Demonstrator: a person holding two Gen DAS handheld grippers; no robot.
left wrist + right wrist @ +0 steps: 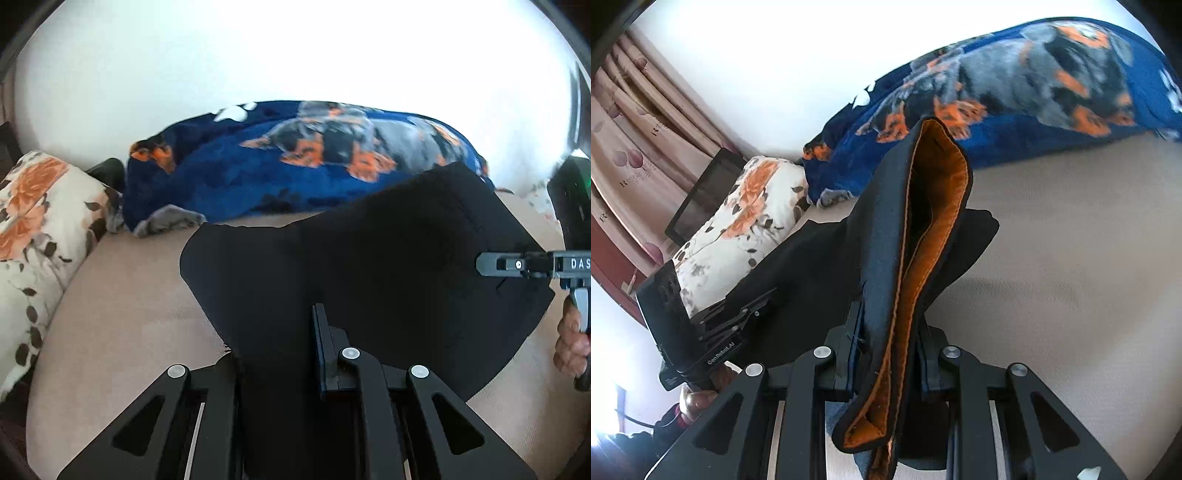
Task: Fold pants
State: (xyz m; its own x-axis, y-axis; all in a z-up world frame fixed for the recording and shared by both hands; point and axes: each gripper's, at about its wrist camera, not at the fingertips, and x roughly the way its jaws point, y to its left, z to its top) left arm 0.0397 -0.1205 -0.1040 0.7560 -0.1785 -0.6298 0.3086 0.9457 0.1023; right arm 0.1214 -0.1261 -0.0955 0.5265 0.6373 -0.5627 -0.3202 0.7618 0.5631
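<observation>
While both tongs are clenched on cloth, the black pants (369, 258) hang stretched between them above the beige bed (122, 295). From the left wrist view, the left tongs (280, 343) pinch the near edge of the dark fabric, whose broad panel spreads away from the camera and partly covers the left finger, leaving only the right finger (325, 347) plainly in sight. At the right edge of that view the right tongs (484, 264) reach in sideways and bite the far corner of the same panel, with a hand (570, 343) gripping the handle below. In the right wrist view the right tongs (890, 347) grasp a thick folded band of the pants (886, 229), which stands up from the jaws and shows an orange lining (934, 206) inside its black outer layer; the lower end of the band droops down over the tool body. To the left in that view the left tongs (764, 299) hold the other end of the cloth, which sags between the two tools. A blue blanket printed with a dog (295, 162) lies bunched along the far side of the bed against the white wall (295, 55), and a floral pillow (40, 229) sits just beside it. Pink curtains (639, 122) hang further back.
</observation>
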